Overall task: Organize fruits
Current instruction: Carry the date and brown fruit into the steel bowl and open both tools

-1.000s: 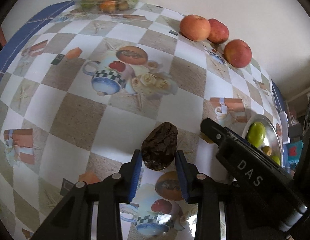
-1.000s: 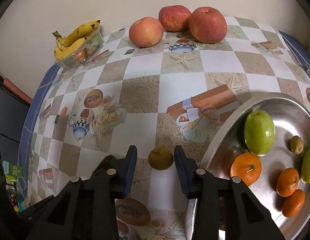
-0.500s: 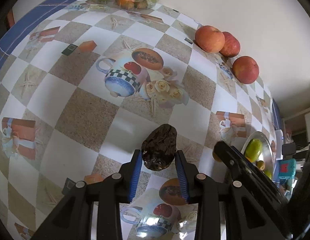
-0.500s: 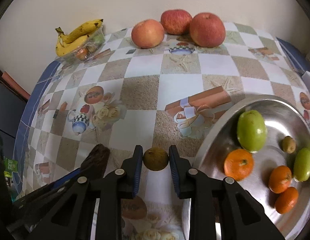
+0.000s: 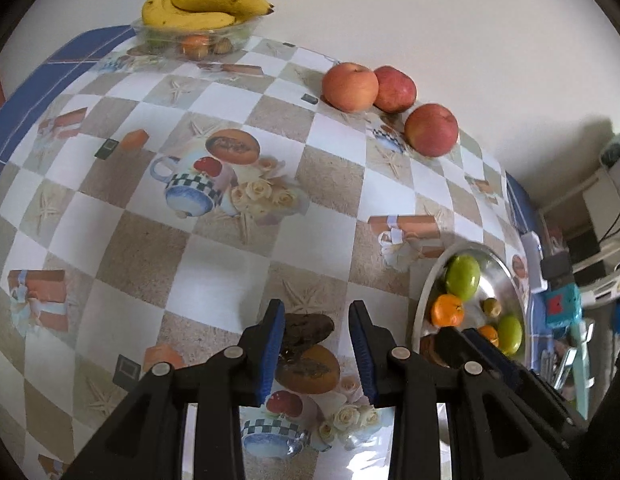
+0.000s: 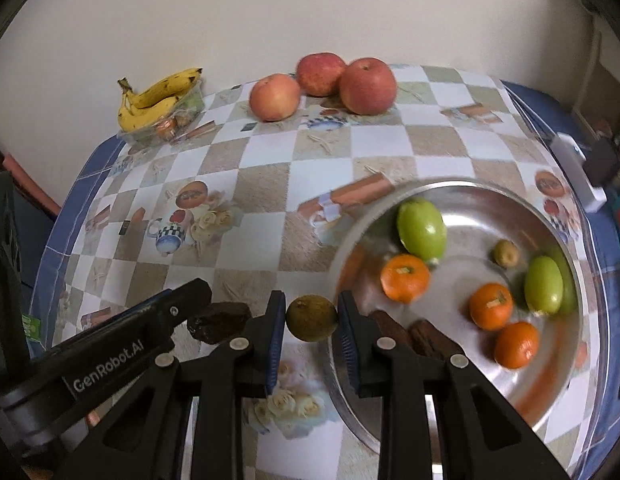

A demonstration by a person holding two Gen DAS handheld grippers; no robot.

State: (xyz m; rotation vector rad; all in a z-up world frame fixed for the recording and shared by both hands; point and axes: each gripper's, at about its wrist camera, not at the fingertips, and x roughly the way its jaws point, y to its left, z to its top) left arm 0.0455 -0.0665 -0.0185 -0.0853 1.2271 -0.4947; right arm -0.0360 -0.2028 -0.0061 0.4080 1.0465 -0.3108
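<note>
Since a second ago the right gripper (image 6: pixel 312 316) has closed its jaws on a small round brownish-green fruit (image 6: pixel 311 318) and lifted it off the desk (image 6: pixel 265 224); the fruit now hangs pinched between the blue pads, at the near rim of the steel bowl (image 6: pixel 442 184). The left gripper (image 5: pixel 316 330) still pinches a dark, wrinkled, date-like fruit (image 5: pixel 307 330), which has tipped from standing on end to lying crosswise between its jaws, and it too has risen from the checked tablecloth.

In the left wrist view the right gripper's black body covers the bowl's near side, so only part of its load shows. The right wrist view shows two green fruits (image 6: pixel 422 229), three mandarins (image 6: pixel 404 278) and a small brownish fruit (image 6: pixel 506 253) in the bowl, with two dark brown pieces at the near rim half hidden behind the jaws and blurred.

Three apples (image 5: pixel 350 86) sit by the wall. Bananas (image 5: pixel 201 10) lie across a clear plastic tray (image 5: pixel 245 34); the tray's contents are hard to make out.

The side of the left gripper reads "GenRobot.AI".
</note>
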